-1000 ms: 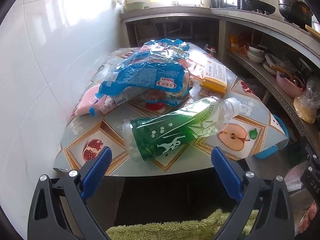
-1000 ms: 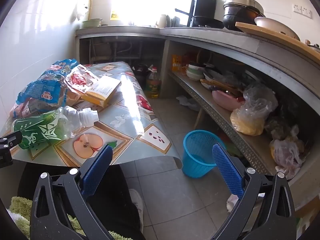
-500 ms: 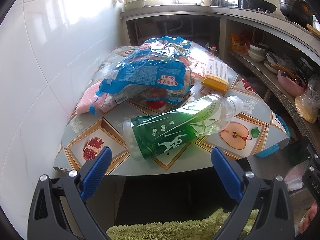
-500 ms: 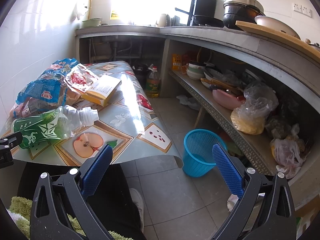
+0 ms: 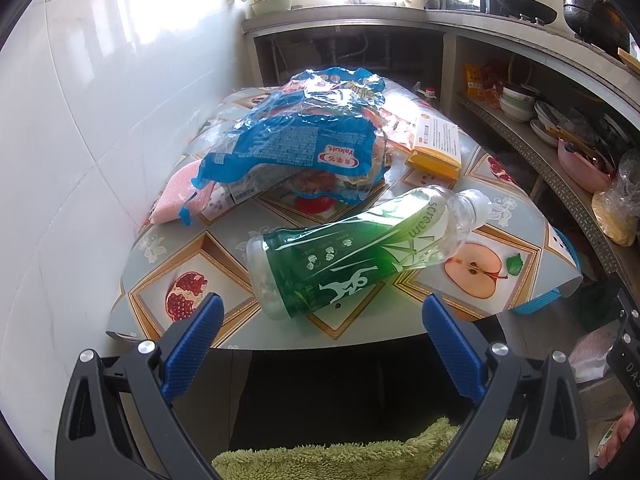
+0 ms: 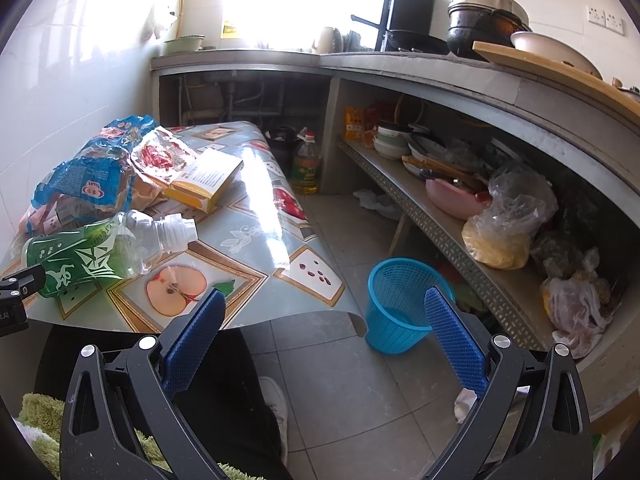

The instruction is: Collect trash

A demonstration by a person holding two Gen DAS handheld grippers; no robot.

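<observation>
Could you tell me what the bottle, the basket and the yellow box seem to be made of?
Bottle: clear thin plastic under a glossy green film label; the table shows through its neck. Basket: blue moulded plastic, open mesh walls. Yellow box: likely printed cardboard, with flat faces and sharp folded edges.

1. White glossy tiled wall point(image 5: 60, 152) left of the fingers, w/ strong glare.
2. Bright overexposed window point(image 6: 280, 0) far ahead, above grey concrete L-shaped counter point(image 6: 420, 68).
3. Grey perforated metal shelf point(image 6: 448, 236) under counter, right of fingers, crowded w/ bowls & bags.
4. Grey square-tiled floor point(image 6: 340, 380) below and between fingers.
5. Low table w/ fruit-print glossy tablecloth point(image 6: 260, 240) ahead-left.
</observation>
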